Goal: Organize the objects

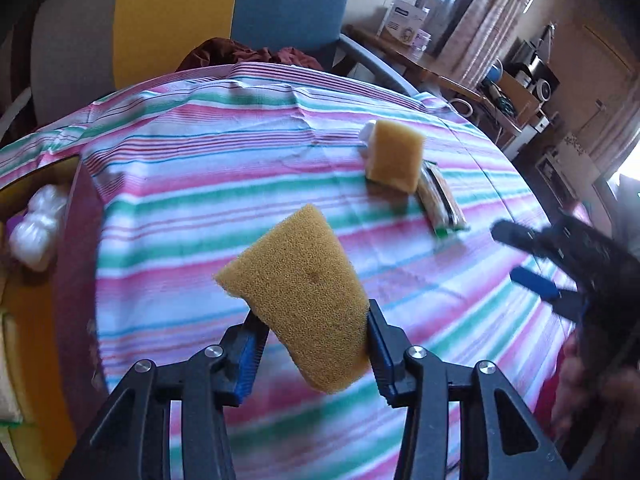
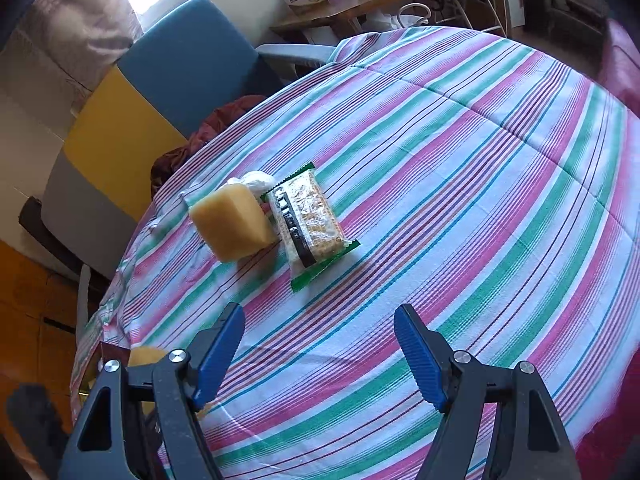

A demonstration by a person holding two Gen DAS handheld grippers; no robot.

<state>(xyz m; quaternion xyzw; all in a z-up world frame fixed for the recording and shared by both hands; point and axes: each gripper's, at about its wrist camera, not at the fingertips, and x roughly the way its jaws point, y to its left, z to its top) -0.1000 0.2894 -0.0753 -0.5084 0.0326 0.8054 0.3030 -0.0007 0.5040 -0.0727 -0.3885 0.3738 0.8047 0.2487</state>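
At the far left edge of the worktop sits an open box (image 1: 76,240) with dark red walls, and it looks like the place things are being gathered into: white puffy bundles (image 1: 36,224) lie inside, with something pale and flat nearer the camera that I cannot make out.

The left gripper (image 1: 316,344) hangs above the striped cloth (image 1: 200,184), its jaws pinched on the lower end of a yellow sponge (image 1: 296,292). The foam bulges out above the grip and is clear of the cloth, so I would guess it is bound for that box.

Further right, a second sponge (image 1: 396,156) rests on the cloth, touching a white wrapped lump (image 2: 256,181) behind it and leaning against a green-edged snack packet (image 2: 310,228). The three huddle together, not yet sorted.

The right gripper (image 2: 320,356) hovers near them, jaws spread wide with nothing between, probably lined up for the packet.
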